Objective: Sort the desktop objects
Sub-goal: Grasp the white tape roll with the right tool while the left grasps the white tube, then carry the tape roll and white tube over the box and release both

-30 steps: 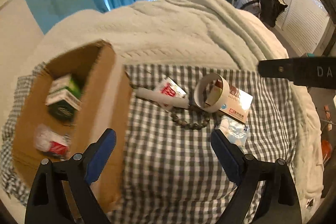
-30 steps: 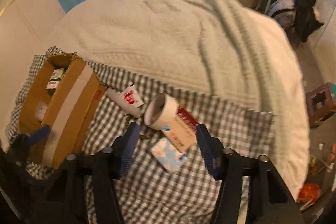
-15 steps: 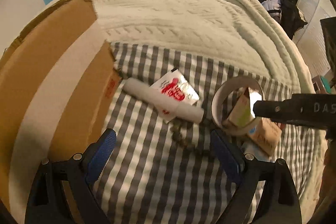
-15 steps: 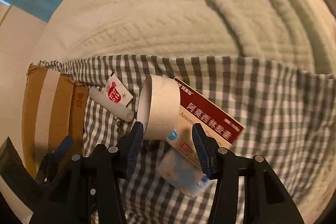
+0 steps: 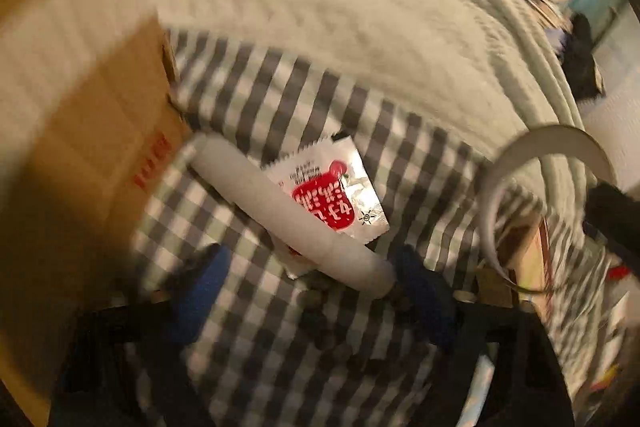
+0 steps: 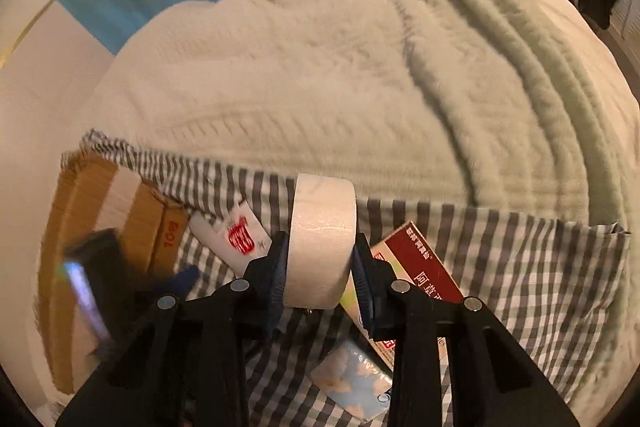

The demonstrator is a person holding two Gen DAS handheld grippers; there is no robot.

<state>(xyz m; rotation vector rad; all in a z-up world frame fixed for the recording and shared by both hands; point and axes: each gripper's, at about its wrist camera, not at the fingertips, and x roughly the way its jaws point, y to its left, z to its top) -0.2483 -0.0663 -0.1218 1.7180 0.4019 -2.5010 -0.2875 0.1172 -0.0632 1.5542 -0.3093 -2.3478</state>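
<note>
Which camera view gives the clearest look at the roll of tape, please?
The right wrist view: the tape roll sits sharp and centred, clamped in the right gripper. The left wrist view catches only a blurred arc of it at the right edge.

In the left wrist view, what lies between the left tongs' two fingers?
The left tongs are open over the checked cloth. The white tube, the red sachet and dark beads lie between their fingers.

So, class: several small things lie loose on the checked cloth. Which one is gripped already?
The tape roll, clamped between the right gripper's fingers. The white tube, sauce packet and red box lie ungripped.
</note>
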